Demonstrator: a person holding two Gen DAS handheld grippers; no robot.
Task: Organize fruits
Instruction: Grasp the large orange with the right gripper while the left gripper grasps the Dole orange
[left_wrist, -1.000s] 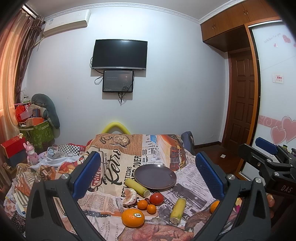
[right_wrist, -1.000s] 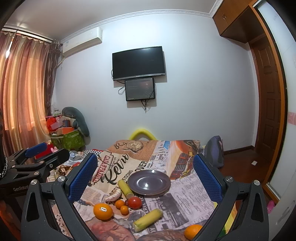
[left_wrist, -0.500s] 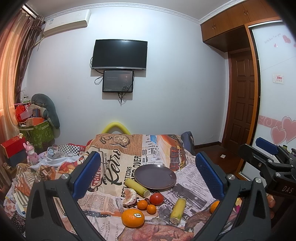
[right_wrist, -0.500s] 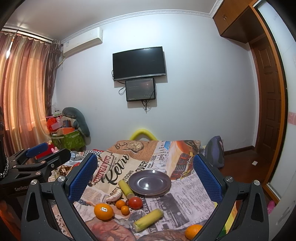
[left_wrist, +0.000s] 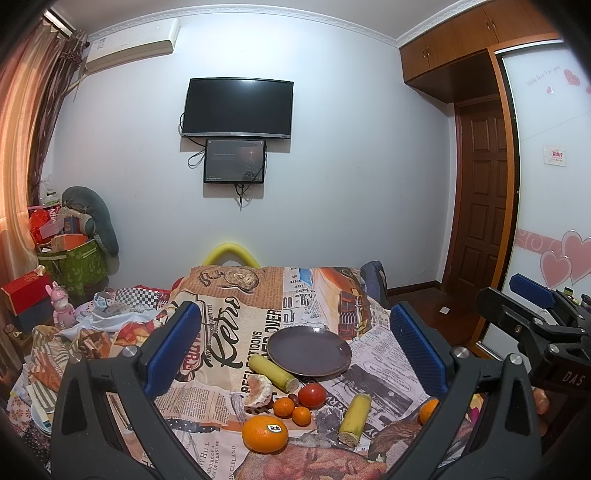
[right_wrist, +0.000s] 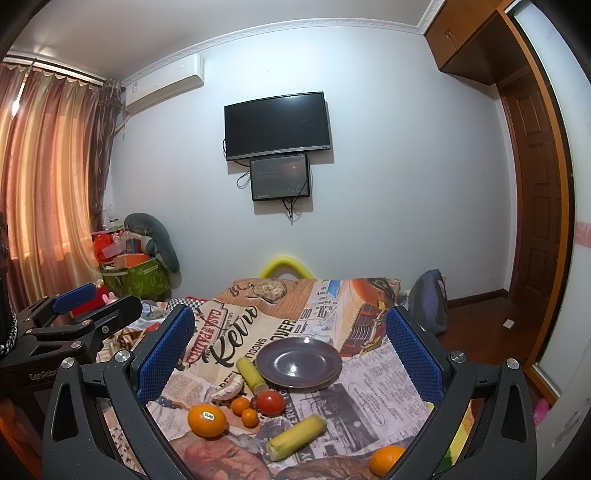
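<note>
Both the left gripper (left_wrist: 295, 354) and right gripper (right_wrist: 290, 354) are hovering with jaws apart, empty, facing loose fruit lying near the bare plate (left_wrist: 308, 351), awaiting sorting.

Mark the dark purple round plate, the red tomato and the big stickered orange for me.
Dark purple round plate (right_wrist: 295, 363): right wrist view, bare centre.
Red tomato (right_wrist: 270, 402): right wrist view, middle of its skin.
Big stickered orange (left_wrist: 264, 435): left wrist view, skin beside the sticker.
</note>
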